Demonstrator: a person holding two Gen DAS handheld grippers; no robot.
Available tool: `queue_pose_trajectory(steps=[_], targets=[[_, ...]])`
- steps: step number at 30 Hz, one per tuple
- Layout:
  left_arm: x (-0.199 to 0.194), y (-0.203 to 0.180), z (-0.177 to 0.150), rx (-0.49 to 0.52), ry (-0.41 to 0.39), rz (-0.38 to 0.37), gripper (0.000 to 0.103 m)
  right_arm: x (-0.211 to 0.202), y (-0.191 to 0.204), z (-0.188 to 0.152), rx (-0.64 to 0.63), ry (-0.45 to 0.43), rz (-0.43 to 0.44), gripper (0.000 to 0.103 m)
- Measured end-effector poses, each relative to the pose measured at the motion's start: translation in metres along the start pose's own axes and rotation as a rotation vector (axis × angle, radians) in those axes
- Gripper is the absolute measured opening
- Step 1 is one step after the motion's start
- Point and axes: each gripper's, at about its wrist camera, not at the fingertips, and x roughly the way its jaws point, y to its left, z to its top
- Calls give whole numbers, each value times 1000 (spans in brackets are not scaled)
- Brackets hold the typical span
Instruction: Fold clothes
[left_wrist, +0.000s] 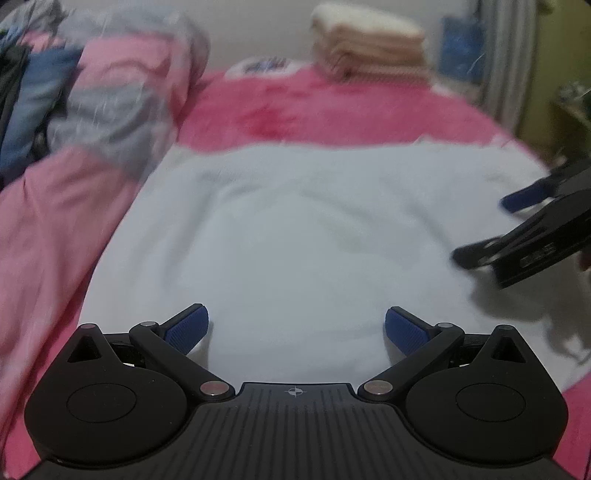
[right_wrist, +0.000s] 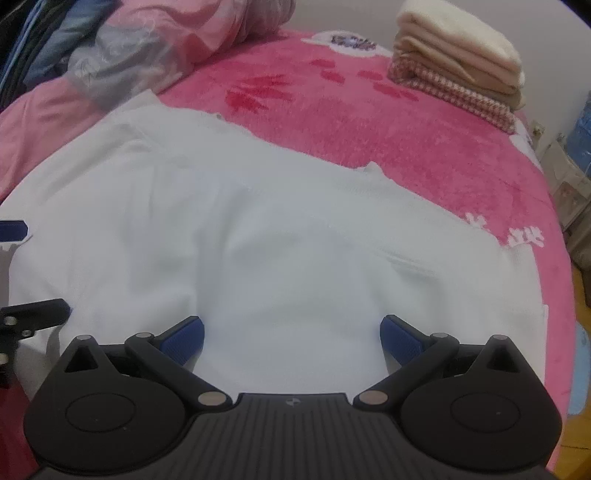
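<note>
A white garment (left_wrist: 295, 229) (right_wrist: 280, 251) lies spread flat on the pink bed cover (left_wrist: 332, 110) (right_wrist: 406, 140). My left gripper (left_wrist: 297, 326) hovers over its near edge, open, with nothing between its blue pads. My right gripper (right_wrist: 291, 334) is likewise open above the garment's near part. In the left wrist view the right gripper (left_wrist: 484, 229) shows at the right edge, fingers apart over the cloth. The left gripper's blue pad (right_wrist: 13, 230) pokes in at the left edge of the right wrist view.
A stack of folded beige and cream clothes (left_wrist: 365, 44) (right_wrist: 458, 62) sits at the far end of the bed. A heap of pink, grey and blue bedding and clothes (left_wrist: 92, 92) (right_wrist: 129, 48) fills the left side. Furniture (right_wrist: 569, 184) stands past the bed's right edge.
</note>
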Motion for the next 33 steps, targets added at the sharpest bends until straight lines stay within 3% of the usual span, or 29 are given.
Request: queue_pose_trajectory(steps=[5, 10, 12, 13, 14, 19, 24, 26, 33], targets=[[-1, 2, 9, 4, -78, -11, 102, -10, 1, 5, 18, -67, 5, 103], [11, 10, 10, -37, -64, -4, 96, -18, 11, 13, -22, -167, 35, 100], [15, 14, 7, -54, -51, -13, 88, -13, 15, 15, -36, -169, 53, 94], [17, 16, 5, -62, -45, -20, 78, -9, 16, 15, -40, -165, 57, 85], [19, 18, 4, -67, -37, -27, 77, -5, 18, 15, -43, -157, 57, 75], [25, 16, -1, -39, -28, -24, 75, 4, 15, 15, -59, -188, 39, 58], [27, 19, -1, -44, -28, -34, 76, 14, -19, 25, 78, -214, 13, 53], [27, 19, -1, -42, -29, -36, 77, 17, -27, 27, 102, -220, -26, 52], [28, 21, -2, -45, -33, -40, 77, 18, -29, 31, 128, -226, -38, 52]])
